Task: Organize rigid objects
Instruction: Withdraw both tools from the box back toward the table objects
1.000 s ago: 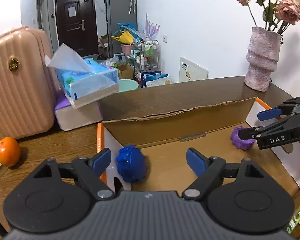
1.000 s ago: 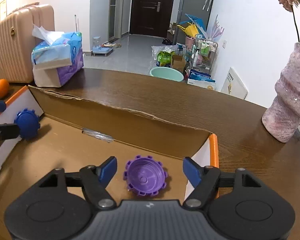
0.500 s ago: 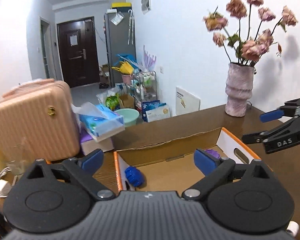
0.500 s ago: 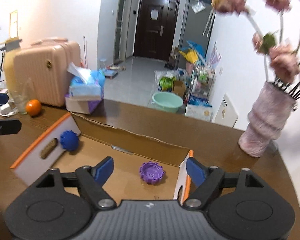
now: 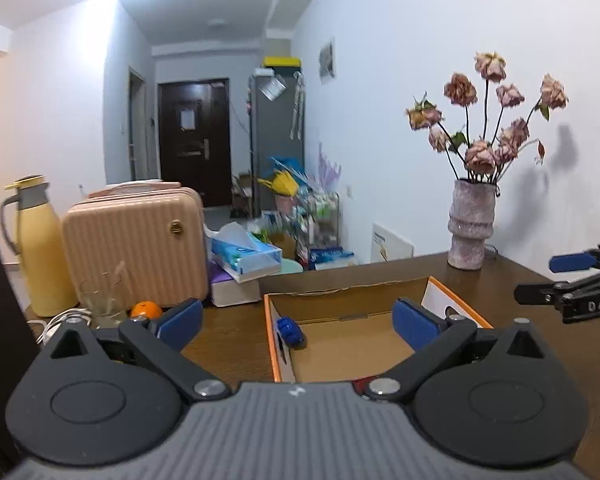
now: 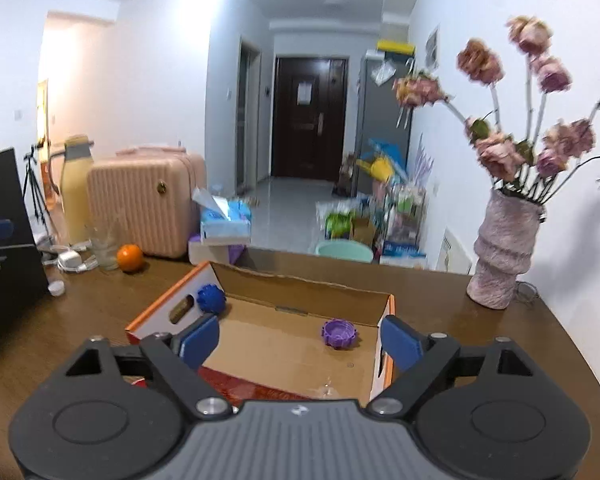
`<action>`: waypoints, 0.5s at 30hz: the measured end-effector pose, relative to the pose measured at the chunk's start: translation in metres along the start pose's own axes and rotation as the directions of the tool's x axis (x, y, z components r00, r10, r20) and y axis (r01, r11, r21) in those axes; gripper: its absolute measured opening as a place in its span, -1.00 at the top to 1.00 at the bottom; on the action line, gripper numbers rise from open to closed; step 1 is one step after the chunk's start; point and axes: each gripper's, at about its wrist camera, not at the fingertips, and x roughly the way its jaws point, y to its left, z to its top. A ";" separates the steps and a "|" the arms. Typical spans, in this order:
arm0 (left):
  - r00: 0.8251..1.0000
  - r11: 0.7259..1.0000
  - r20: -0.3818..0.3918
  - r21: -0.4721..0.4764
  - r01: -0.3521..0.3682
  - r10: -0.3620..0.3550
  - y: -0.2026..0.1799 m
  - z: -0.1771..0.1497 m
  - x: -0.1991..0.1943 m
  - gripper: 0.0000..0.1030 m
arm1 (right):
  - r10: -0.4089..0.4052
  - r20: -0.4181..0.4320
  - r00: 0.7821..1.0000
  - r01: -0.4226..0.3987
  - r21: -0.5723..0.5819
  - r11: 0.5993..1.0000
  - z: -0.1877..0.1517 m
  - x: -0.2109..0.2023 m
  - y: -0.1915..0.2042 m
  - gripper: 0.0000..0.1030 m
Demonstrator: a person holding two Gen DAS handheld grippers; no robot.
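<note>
An open cardboard box with orange-edged white end flaps lies on the brown table; it also shows in the right wrist view. A blue ridged cap leans in its left corner, also in the right wrist view. A purple ridged cap lies open side up near its right end. My left gripper is open and empty, held above and short of the box. My right gripper is open and empty too; it shows at the right edge of the left wrist view.
A pink vase of dried roses stands at the table's right rear. A pink suitcase, a yellow jug, a glass, an orange, tissue packs, a charger and a black block fill the left.
Both grippers have pulled up and back from the box, open and empty. The blue and purple caps stay where they lay inside it.
</note>
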 end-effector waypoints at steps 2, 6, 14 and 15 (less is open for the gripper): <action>0.999 1.000 0.029 -0.023 -0.020 0.021 0.001 -0.013 -0.017 -1.00 | -0.012 0.036 0.999 0.012 0.004 1.000 -0.014 -0.017 0.009 -0.71; 0.996 0.998 0.073 -0.047 -0.039 0.042 0.001 -0.041 -0.054 -1.00 | -0.023 0.094 0.995 0.023 0.002 1.000 -0.042 -0.052 0.028 -0.75; 0.989 0.998 0.140 -0.047 -0.039 0.045 -0.011 -0.111 -0.132 -1.00 | -0.100 0.243 0.965 0.107 -0.015 0.994 -0.121 -0.134 0.073 -0.98; 0.988 0.998 0.148 -0.045 -0.041 0.047 -0.015 -0.121 -0.140 -1.00 | -0.096 0.252 0.963 0.102 -0.009 0.995 -0.135 -0.143 0.078 -1.00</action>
